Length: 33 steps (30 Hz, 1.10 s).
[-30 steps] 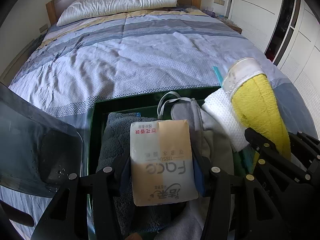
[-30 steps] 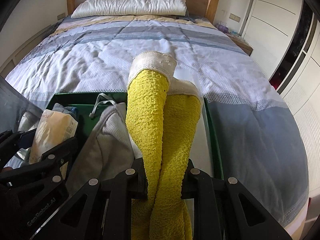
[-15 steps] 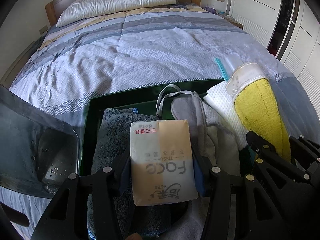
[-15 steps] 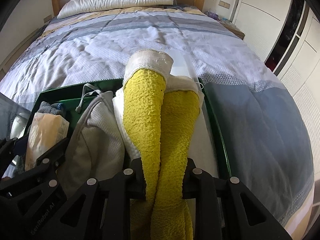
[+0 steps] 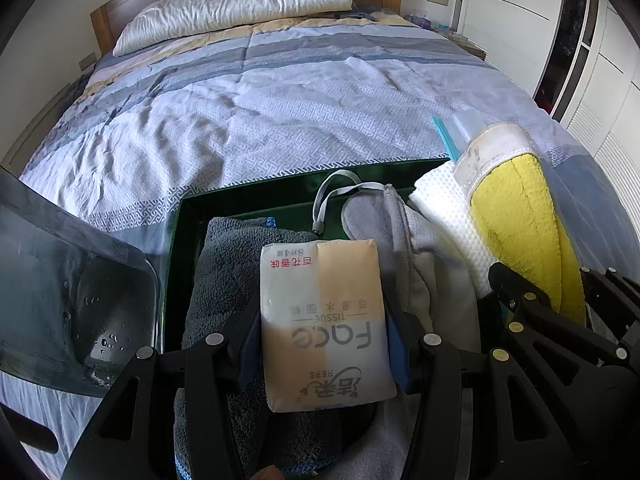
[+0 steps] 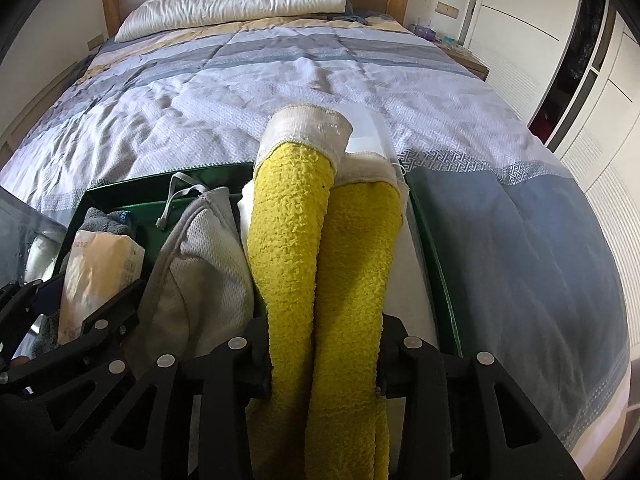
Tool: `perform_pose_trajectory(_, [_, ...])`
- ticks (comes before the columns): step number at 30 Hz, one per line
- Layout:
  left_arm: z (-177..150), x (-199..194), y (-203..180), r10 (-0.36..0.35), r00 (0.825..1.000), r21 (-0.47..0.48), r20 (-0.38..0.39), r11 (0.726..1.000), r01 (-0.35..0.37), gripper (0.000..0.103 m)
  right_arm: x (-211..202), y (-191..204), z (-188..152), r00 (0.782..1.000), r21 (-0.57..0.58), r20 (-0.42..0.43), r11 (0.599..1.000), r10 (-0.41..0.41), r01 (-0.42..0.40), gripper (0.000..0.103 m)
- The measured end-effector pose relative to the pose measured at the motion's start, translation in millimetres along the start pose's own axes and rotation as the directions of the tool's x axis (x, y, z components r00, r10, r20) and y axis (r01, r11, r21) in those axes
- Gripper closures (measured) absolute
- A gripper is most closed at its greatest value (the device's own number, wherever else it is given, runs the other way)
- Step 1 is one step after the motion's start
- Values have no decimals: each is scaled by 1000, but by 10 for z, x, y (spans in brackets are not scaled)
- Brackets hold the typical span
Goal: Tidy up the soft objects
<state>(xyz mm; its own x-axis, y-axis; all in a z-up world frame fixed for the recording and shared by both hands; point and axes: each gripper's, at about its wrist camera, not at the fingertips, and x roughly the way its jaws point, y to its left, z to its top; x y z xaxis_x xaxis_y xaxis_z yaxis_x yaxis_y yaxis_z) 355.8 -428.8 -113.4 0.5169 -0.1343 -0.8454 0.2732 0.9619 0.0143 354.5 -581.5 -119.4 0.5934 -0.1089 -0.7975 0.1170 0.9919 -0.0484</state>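
My left gripper is shut on a pack of face tissues and holds it over a dark grey towel inside the green box. In the right wrist view, a pair of yellow fluffy socks with white cuffs stands between the pads of my right gripper. Its jaws are opening, and the socks still fill the gap and touch both pads. The socks lean at the box's right side, against a white cloth and a grey mesh pouch.
The box sits at the foot of a bed with a striped blue-grey quilt and a white pillow. A dark translucent lid stands at the left. A clear zip bag lies behind the socks. White wardrobe doors line the right.
The right gripper's jaws have spread wider around the yellow socks, which look less squeezed and sit lower in the box. The left gripper and tissue pack have stayed put.
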Motion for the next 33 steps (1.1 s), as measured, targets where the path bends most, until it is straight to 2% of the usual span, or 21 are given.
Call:
perform_pose_trajectory(7, [-16,-44,-11,-11,1000,9,11,1000,11,55,-84,-13,-10,1000,2,14,1000,9,-9,54])
perform_pose_trajectory(11, [-9,-67,-13,-10,1000,11,17,1000,10,55,-155,-33,-13,1000,2,25,1000,5,-5,51])
perform_pose_trajectory(16, [-5,-116,-14,-10,1000,11,24,1000,10,51,-269,-62,-10,999,6,41,1000,-1,0,46])
perform_pose_trajectory(18, [6,-156,-2,0,999,8,38,1000,-1,44,-333,-76,-1,999,11,51,1000,-7,6,45])
perform_pose_trajectory(22, [55,-284,30,-8,998,2,69,1000,8,40,-494,-111,17,997,24,80,1000,-11,9,40])
perform_pose_trajectory(27, [94,-406,53,-12,996,-1,88,1000,12,38,-691,-140,38,995,30,96,999,-12,9,38])
perform_pose_trajectory(30, [84,-462,47,-23,996,7,91,1000,23,34,-798,-149,52,994,41,110,999,-3,-2,31])
perform_pose_trajectory(33, [42,-575,5,-44,993,29,106,999,41,34,-959,-113,54,990,31,140,1000,0,-5,31])
